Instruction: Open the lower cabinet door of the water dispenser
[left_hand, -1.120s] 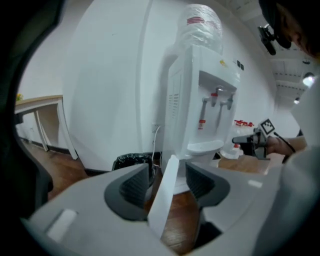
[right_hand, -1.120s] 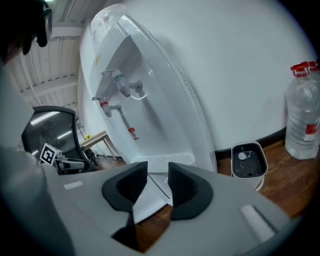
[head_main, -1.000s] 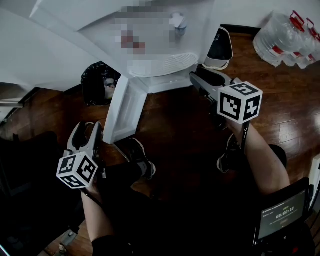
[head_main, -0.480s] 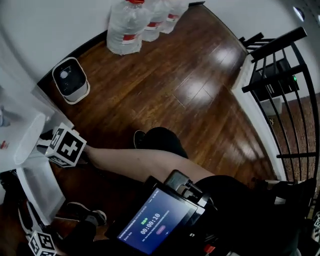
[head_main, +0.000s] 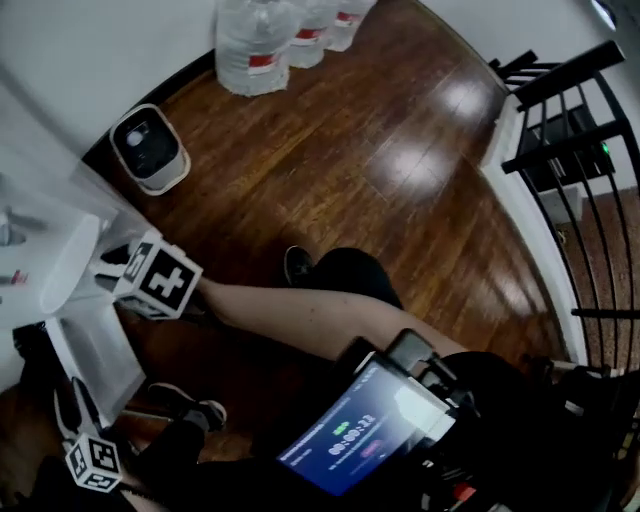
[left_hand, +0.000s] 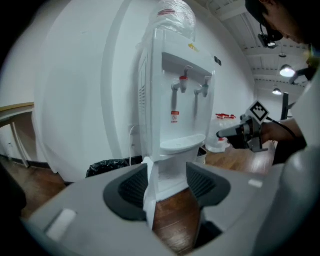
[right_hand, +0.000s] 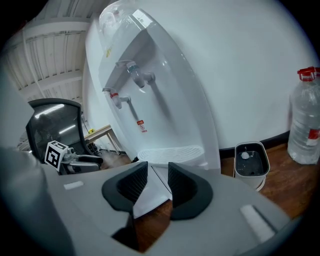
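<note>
The white water dispenser (left_hand: 175, 100) stands against the wall, and only its edge (head_main: 30, 250) shows at the left of the head view. Its lower cabinet door (head_main: 95, 365) is swung out toward me. My left gripper (left_hand: 167, 182) is open. The door's free edge (left_hand: 148, 200) stands in its gap next to the left pad; contact I cannot tell. My right gripper (right_hand: 157, 182) is open and empty in front of the drip tray (right_hand: 170, 152), with the door panel (right_hand: 150, 195) beyond it. In the head view it (head_main: 108, 264) reaches to the dispenser, while the left gripper (head_main: 72, 408) is below.
Large water bottles (head_main: 260, 40) stand by the wall. A small white appliance (head_main: 148, 148) sits on the wood floor right of the dispenser. A black rubbish bag (left_hand: 107, 167) lies on its left. A black railing (head_main: 580, 150) runs at the right. An office chair (right_hand: 55, 125) is behind.
The head view has swung right, so the dispenser slid from the middle to the left edge. Both grippers stay near the open door, with the right one nearer the drip tray.
</note>
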